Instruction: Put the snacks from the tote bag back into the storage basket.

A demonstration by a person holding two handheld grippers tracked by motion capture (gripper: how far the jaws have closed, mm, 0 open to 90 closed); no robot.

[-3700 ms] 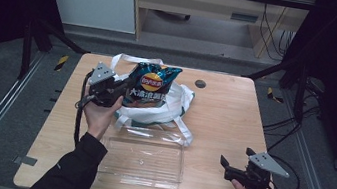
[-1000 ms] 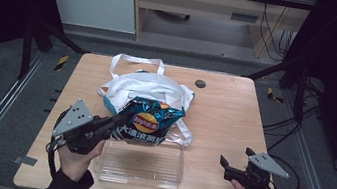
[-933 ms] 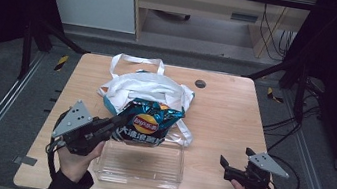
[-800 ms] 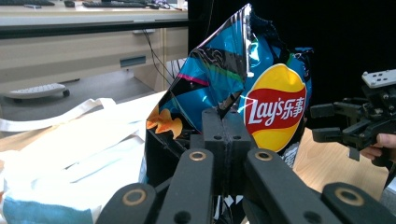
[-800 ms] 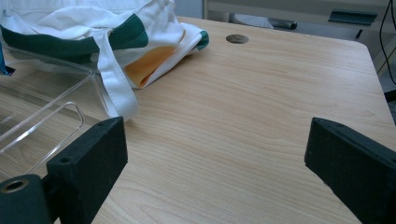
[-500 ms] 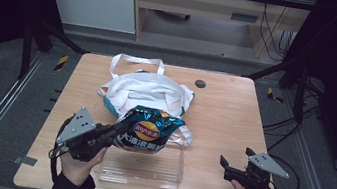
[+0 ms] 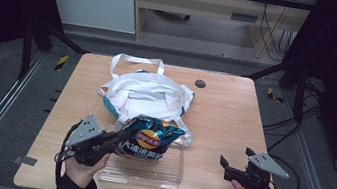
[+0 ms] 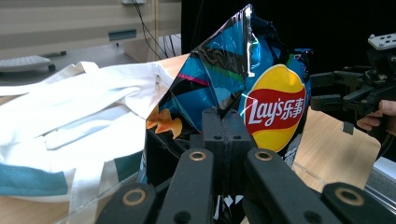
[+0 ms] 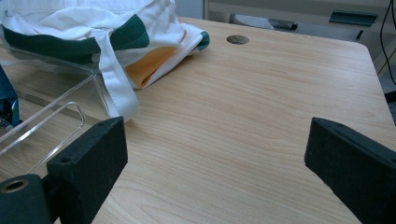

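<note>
A blue Lay's chip bag (image 7: 152, 139) hangs over the clear plastic tray (image 7: 170, 178) near the table's front edge. My left gripper (image 7: 121, 140) is shut on the bag's lower edge; in the left gripper view its jaws pinch the chip bag (image 8: 261, 93) at the left gripper's tips (image 8: 225, 123). Behind the tray lies a white tote bag (image 7: 149, 94) with teal trim, crumpled flat. My right gripper (image 7: 226, 168) rests at the front right of the table, held by a hand, with jaws wide apart and nothing between them (image 9: 215, 149).
A small dark round disc (image 7: 200, 83) sits at the back of the wooden table (image 7: 234, 114). The tote bag's straps (image 9: 114, 88) trail beside the tray's corner (image 9: 70, 114). Black frame posts stand at the table's sides.
My left gripper has carried the chip bag from the tote bag toward the front and lowered it over the clear tray. The right gripper has stayed put.
</note>
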